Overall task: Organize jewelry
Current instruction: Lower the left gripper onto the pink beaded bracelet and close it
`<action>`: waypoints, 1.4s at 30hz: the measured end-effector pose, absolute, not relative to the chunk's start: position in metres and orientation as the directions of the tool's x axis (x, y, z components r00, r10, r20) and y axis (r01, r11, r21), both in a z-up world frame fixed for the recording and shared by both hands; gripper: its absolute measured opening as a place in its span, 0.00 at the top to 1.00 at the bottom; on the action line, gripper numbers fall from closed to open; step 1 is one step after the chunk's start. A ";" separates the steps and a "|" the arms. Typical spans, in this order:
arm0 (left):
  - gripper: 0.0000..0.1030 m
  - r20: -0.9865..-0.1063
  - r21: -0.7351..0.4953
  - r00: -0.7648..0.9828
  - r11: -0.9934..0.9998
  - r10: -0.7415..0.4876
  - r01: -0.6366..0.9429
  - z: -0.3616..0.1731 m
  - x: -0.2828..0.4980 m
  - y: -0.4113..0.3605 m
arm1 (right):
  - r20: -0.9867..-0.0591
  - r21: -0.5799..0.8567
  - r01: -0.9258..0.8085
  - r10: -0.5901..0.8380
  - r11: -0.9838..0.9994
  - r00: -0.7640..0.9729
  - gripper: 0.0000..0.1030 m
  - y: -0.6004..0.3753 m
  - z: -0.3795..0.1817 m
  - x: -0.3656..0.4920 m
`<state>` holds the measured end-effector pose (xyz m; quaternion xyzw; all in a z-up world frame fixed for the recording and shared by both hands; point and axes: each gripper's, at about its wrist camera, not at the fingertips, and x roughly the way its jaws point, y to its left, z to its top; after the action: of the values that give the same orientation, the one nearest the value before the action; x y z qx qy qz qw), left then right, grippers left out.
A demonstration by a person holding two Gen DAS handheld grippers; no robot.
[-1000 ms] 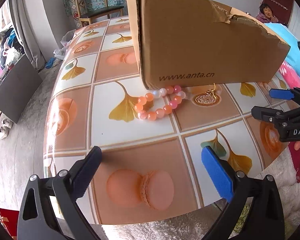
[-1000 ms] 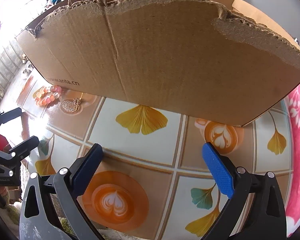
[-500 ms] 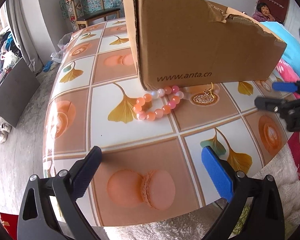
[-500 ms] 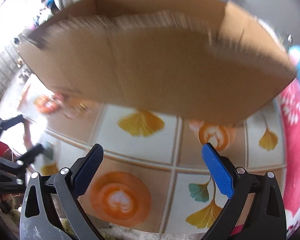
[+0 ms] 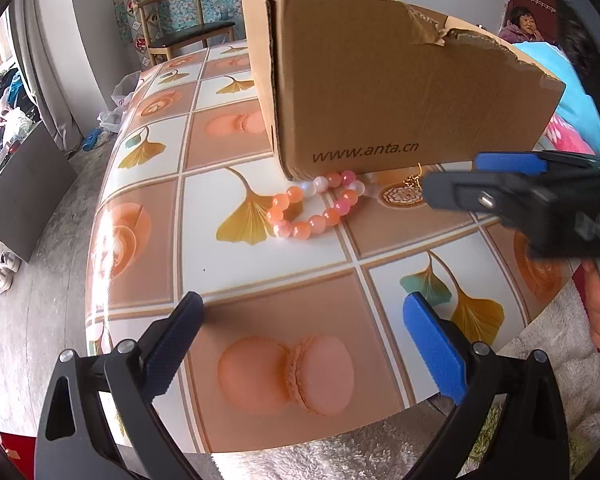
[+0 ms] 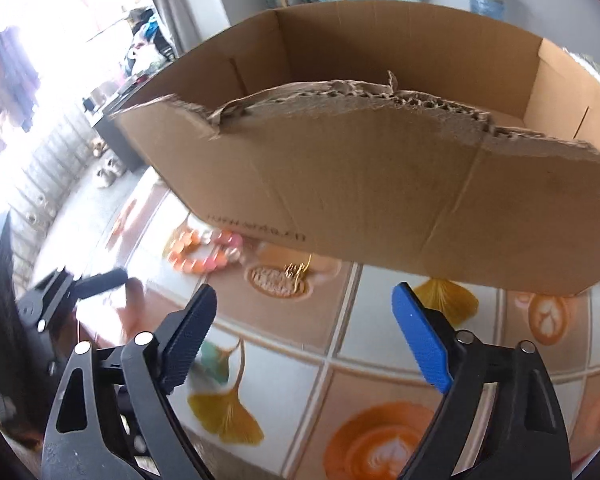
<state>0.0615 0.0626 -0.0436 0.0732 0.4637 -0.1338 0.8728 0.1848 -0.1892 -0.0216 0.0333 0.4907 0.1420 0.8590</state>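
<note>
Left wrist view shows the jewelry not yet put away: a bead bracelet of orange, pink and white beads lies in a loop on the table, touching the near bottom corner of the cardboard box, and a small gold piece, likely a pendant or earring, rests just beside it at the foot of the box wall. Neither item is lifted or gripped. The left gripper hangs over the near table edge with its jaws wide and nothing between them, well short of the bracelet. The right gripper comes in from the right at the gold piece; its jaws are closing, and in the right wrist view only bare tabletop lies between them, so nothing is held yet. That view also looks over the torn front wall into the box, and the part of the inside that shows seems empty, though the floor is mostly hidden. By my reading the task is at its very start: the first pickup is being approached, probably the gold piece, and both items are yet to be grasped and dropped into the box.
</note>
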 end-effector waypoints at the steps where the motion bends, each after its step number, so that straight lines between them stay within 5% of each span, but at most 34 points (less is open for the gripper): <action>1: 0.05 -0.829 0.003 0.534 0.954 -0.166 0.301 -0.044 0.061 0.063 | -0.836 0.206 -0.200 0.279 0.958 0.472 0.31 -0.193 -0.022 0.195; 3: 0.05 -0.829 0.003 0.534 0.954 -0.166 0.301 -0.043 0.062 0.062 | -0.835 0.222 -0.185 0.285 0.957 0.470 0.39 -0.194 -0.024 0.200; 10: 0.05 -0.831 0.005 0.530 0.953 -0.165 0.304 -0.042 0.062 0.063 | -0.835 0.132 -0.219 0.227 0.967 0.500 0.41 -0.176 -0.024 0.203; 14: 0.05 -0.827 0.006 0.536 0.950 -0.171 0.313 -0.043 0.060 0.063 | -0.833 0.136 -0.207 0.225 0.969 0.505 0.66 -0.171 -0.024 0.202; 19: 0.05 -0.824 0.007 0.537 0.946 -0.178 0.324 -0.043 0.060 0.064 | -0.825 0.106 -0.216 0.207 0.971 0.526 0.76 -0.166 -0.025 0.201; 24: 0.05 -0.818 0.026 0.549 0.941 -0.175 0.338 -0.041 0.059 0.064 | -0.823 0.137 -0.201 0.225 0.970 0.522 0.99 -0.166 -0.028 0.194; 27: 0.06 -0.795 0.027 0.576 0.937 -0.191 0.347 -0.036 0.057 0.066 | -0.821 0.155 -0.196 0.236 0.968 0.519 1.00 -0.175 -0.028 0.192; 32: 0.18 -0.733 -0.024 0.622 0.924 -0.276 0.382 -0.016 0.061 0.068 | -0.825 0.188 -0.164 0.246 0.968 0.509 1.00 -0.195 -0.028 0.187; 37: 0.46 -0.738 -0.042 0.586 0.890 -0.335 0.454 -0.015 0.078 0.054 | -0.826 0.209 -0.132 0.247 0.969 0.507 1.00 -0.220 -0.030 0.179; 42: 0.57 -0.762 -0.039 0.545 0.864 -0.350 0.501 -0.021 0.091 0.040 | -0.817 0.241 -0.114 0.265 0.964 0.512 1.00 -0.218 -0.034 0.161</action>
<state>0.0911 0.0401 -0.0208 0.0921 0.4099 -0.2435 0.8742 0.1606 -0.2175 -0.0339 0.0781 0.4818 0.1095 0.8659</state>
